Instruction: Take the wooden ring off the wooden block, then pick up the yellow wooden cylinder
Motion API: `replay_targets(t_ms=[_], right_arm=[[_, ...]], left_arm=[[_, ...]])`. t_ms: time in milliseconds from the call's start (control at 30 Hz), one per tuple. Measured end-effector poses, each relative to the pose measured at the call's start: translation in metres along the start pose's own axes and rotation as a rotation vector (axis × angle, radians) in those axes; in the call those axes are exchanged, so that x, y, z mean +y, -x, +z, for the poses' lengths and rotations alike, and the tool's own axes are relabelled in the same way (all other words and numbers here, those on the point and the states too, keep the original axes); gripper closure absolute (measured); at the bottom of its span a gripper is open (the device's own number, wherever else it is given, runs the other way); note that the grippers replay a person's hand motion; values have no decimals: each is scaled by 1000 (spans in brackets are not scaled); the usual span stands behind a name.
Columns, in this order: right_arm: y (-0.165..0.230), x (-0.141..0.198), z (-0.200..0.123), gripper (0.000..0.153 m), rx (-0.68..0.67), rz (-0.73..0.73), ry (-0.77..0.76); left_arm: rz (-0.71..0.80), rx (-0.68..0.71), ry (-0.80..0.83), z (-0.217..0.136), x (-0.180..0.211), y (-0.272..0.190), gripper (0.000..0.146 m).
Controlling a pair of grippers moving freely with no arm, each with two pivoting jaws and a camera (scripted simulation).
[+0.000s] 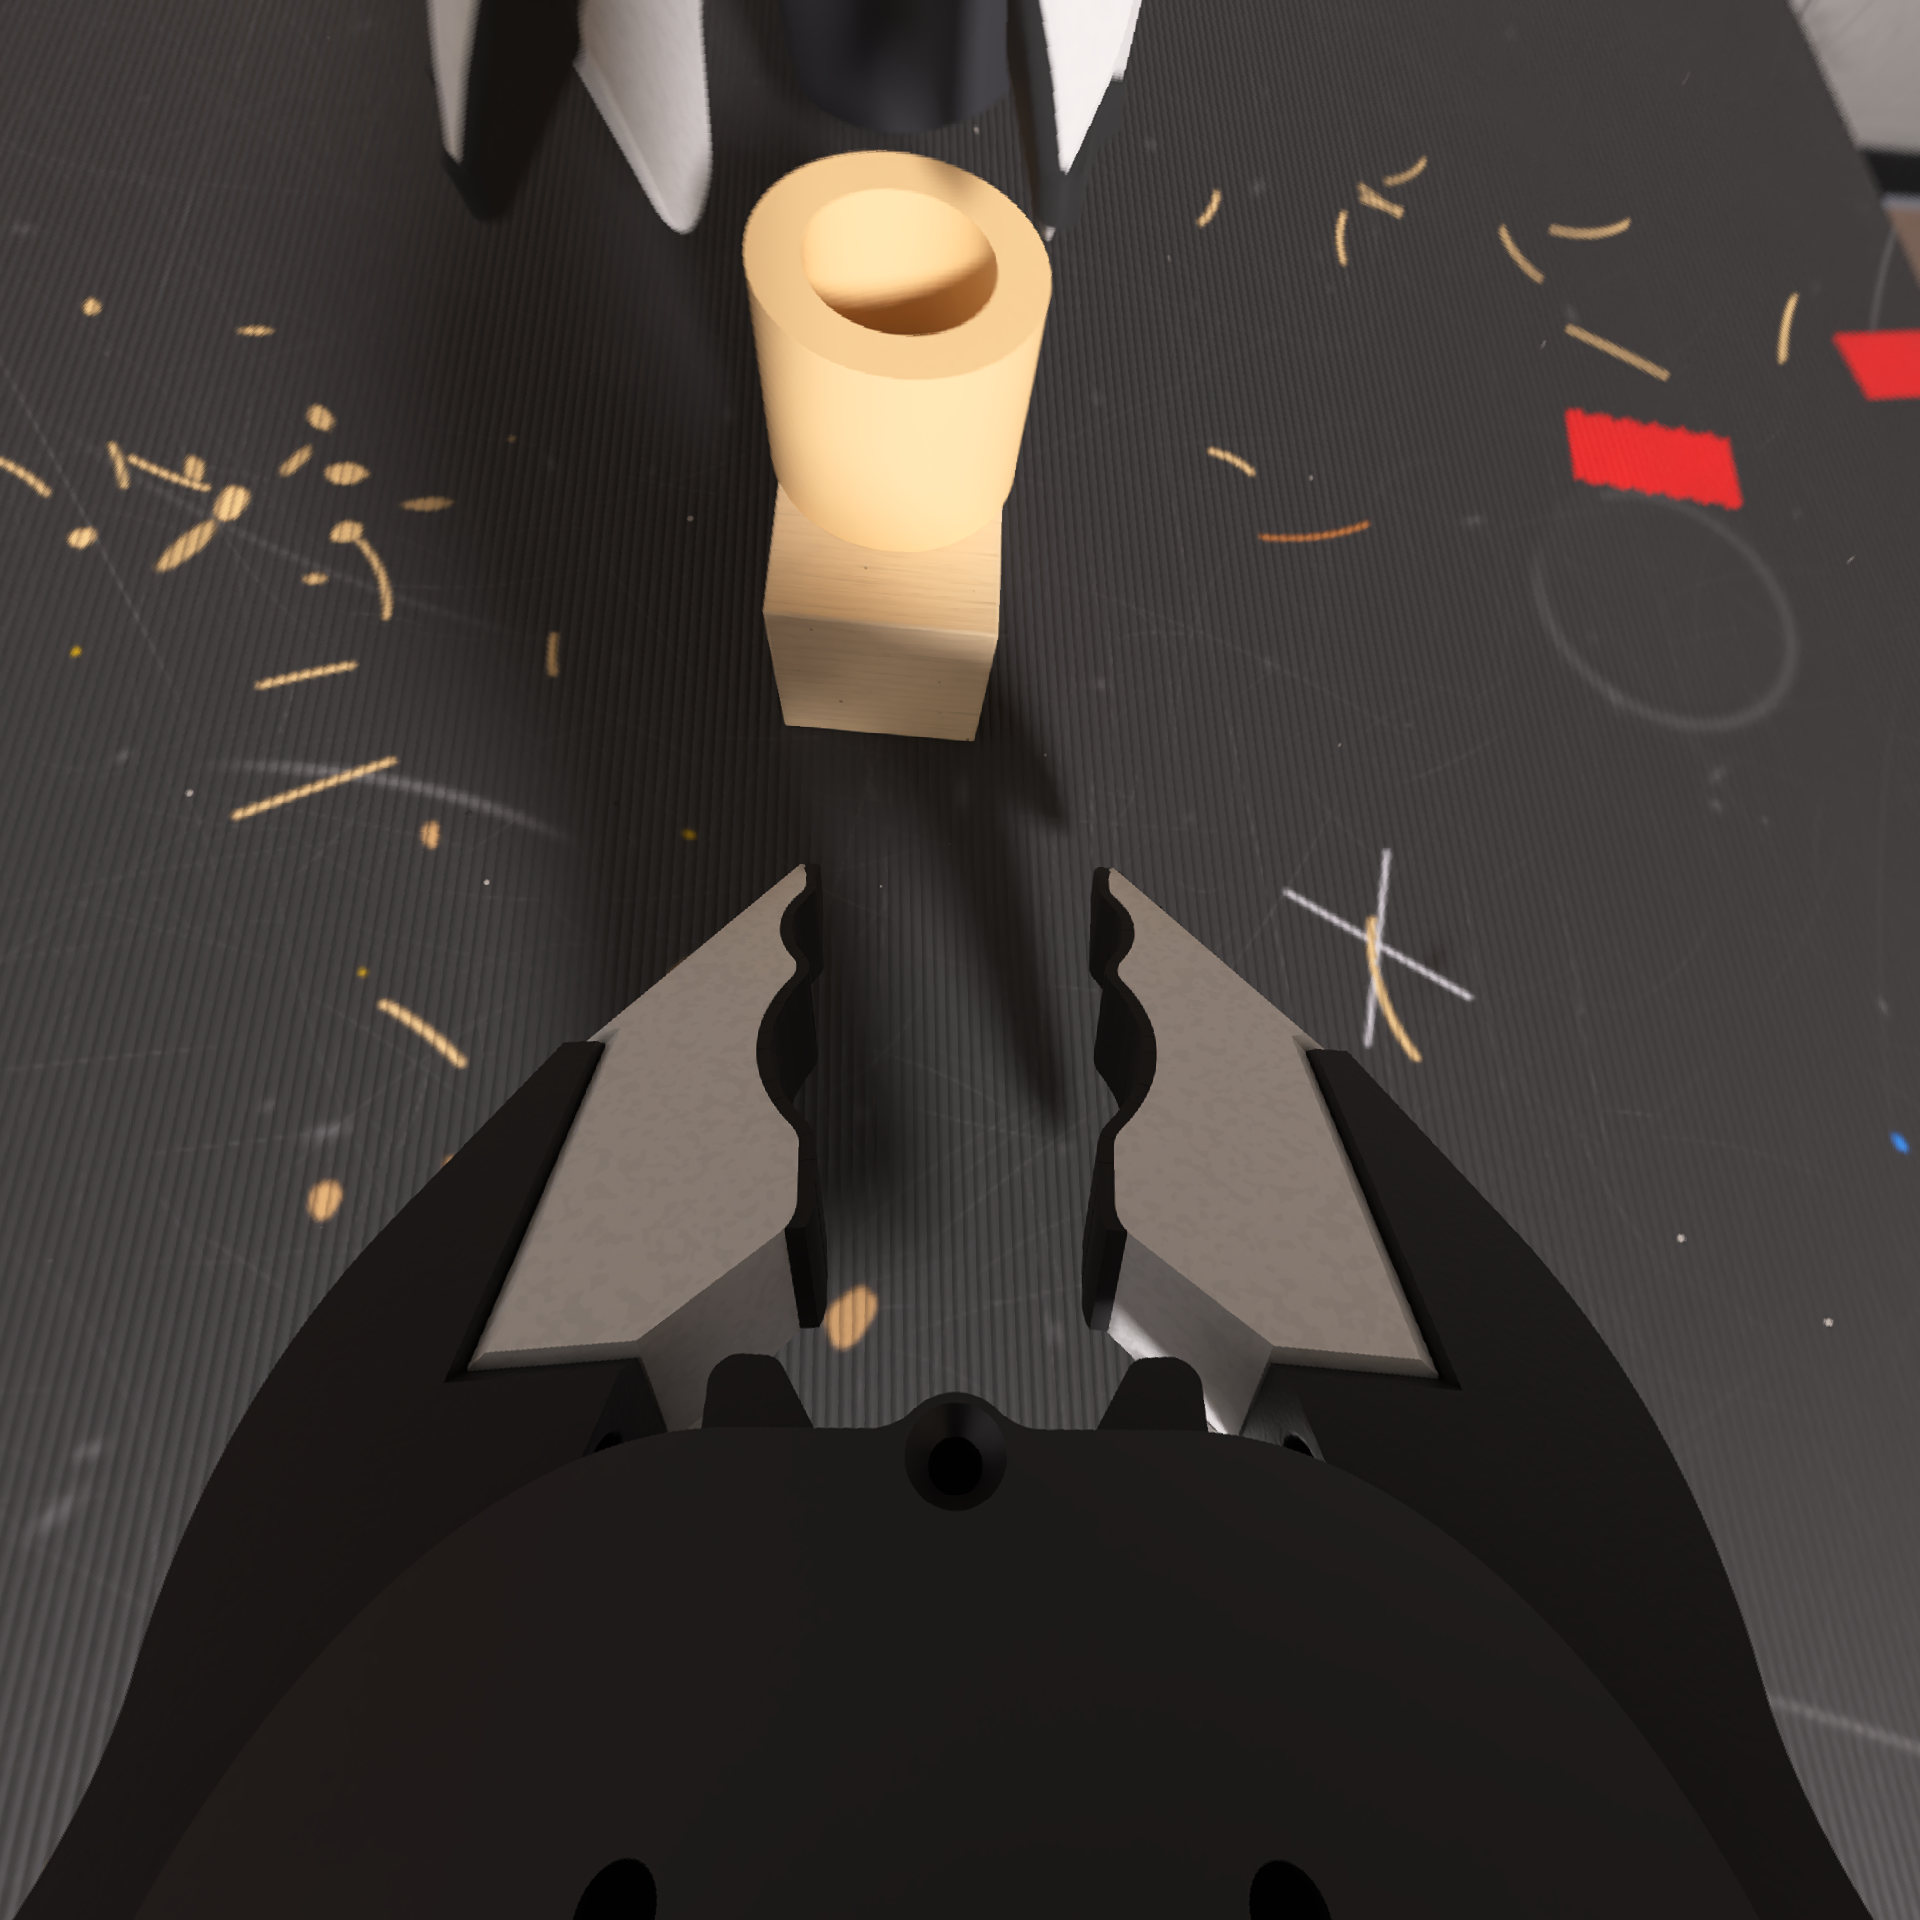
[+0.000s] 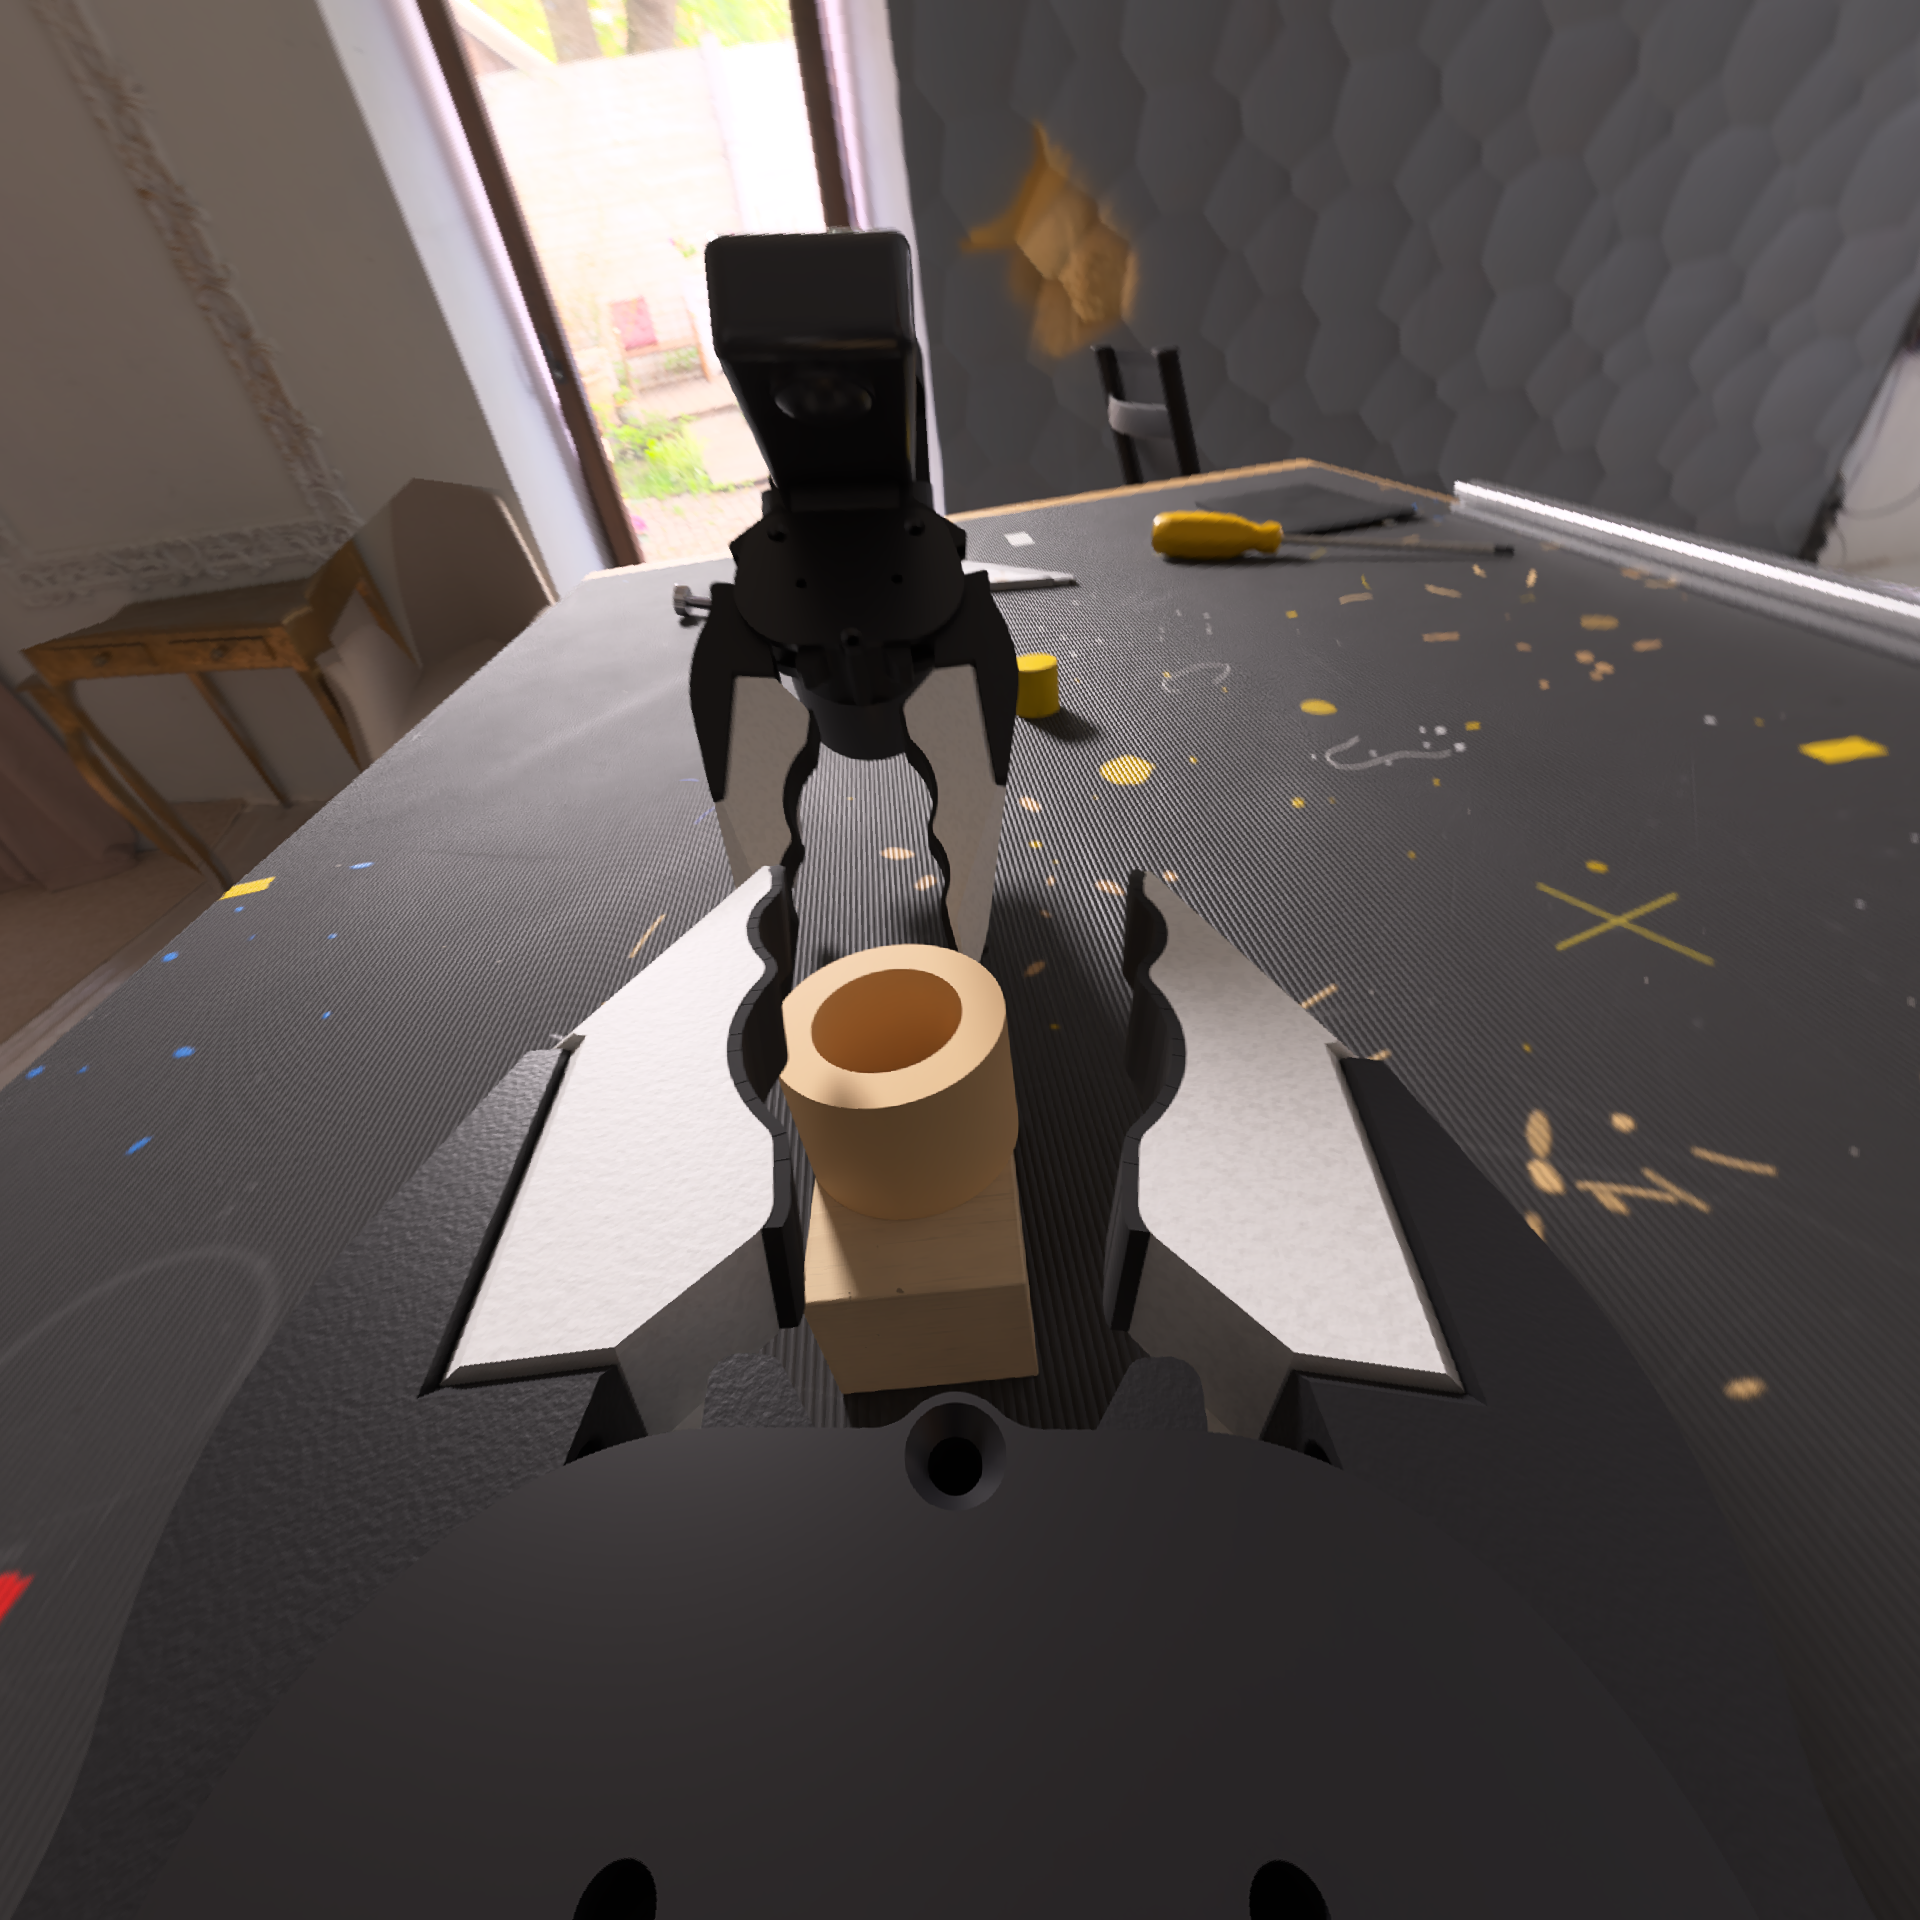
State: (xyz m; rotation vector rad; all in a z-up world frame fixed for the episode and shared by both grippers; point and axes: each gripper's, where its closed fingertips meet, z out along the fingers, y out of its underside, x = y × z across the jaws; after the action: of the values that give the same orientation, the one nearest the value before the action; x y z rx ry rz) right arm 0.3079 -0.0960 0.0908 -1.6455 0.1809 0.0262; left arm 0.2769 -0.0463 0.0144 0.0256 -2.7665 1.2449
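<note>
A pale wooden ring [image 1: 894, 364] stands upright on a small wooden block [image 1: 883, 644] on the dark table. My left gripper [image 1: 956, 894] is open and empty, a short way in front of the block. In the right wrist view my right gripper [image 2: 956, 883] is open around the ring [image 2: 894, 1081] and block [image 2: 925, 1309]. Its left pad sits close against the ring and its right pad stands apart. The left gripper [image 2: 873, 894] faces me from just beyond the ring. The yellow cylinder [image 2: 1036, 686] stands upright farther back, right of the left gripper.
A yellow-handled screwdriver [image 2: 1216, 535] and a dark flat plate [image 2: 1309, 509] lie near the table's far edge. Red tape patches [image 1: 1652, 457] lie to the right in the left wrist view. The right gripper's white fingers [image 1: 655, 114] stand just behind the ring. Paint flecks cover the mat.
</note>
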Motion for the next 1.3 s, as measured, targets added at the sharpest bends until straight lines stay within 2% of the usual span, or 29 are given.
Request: replay_targets(t_ms=[100,267,400,467,567,633,733,833,900,1000,1200,1300], right_arm=[[2,1,-3,80,4,-86,17],[5,14,-3,79,-22,-55,100],[7,22,-1,81,-20,-82,163],[7,23,-1,82,-18,-85,170],[8,25,-2,84,-22,-90,182],[8,29,-2,87,-20,-100,219],[8,38,-3,93,-10,-120,292],[9,42,-2,95,-13,-138,319],[10,45,-1,95,-17,-136,341],[10,49,-2,96,-23,-127,373],[9,46,-5,96,-2,-128,348],[9,47,-5,96,-4,-127,349]], left_arm=[[51,-27,22,1,1,-1,94],[57,-28,11,0,0,-1,94],[43,-73,-102,-10,-17,5,94],[16,-138,-228,-30,-37,8,94],[-40,-228,-408,-77,-65,4,93],[-85,-300,-441,-111,-68,4,93],[-171,-516,-319,-169,-38,15,93],[-281,-724,-76,-230,15,27,93],[-347,-780,100,-259,50,33,93],[-413,-731,324,-276,93,40,93],[-469,-594,664,-266,148,57,105],[-462,-526,695,-253,150,68,105]])
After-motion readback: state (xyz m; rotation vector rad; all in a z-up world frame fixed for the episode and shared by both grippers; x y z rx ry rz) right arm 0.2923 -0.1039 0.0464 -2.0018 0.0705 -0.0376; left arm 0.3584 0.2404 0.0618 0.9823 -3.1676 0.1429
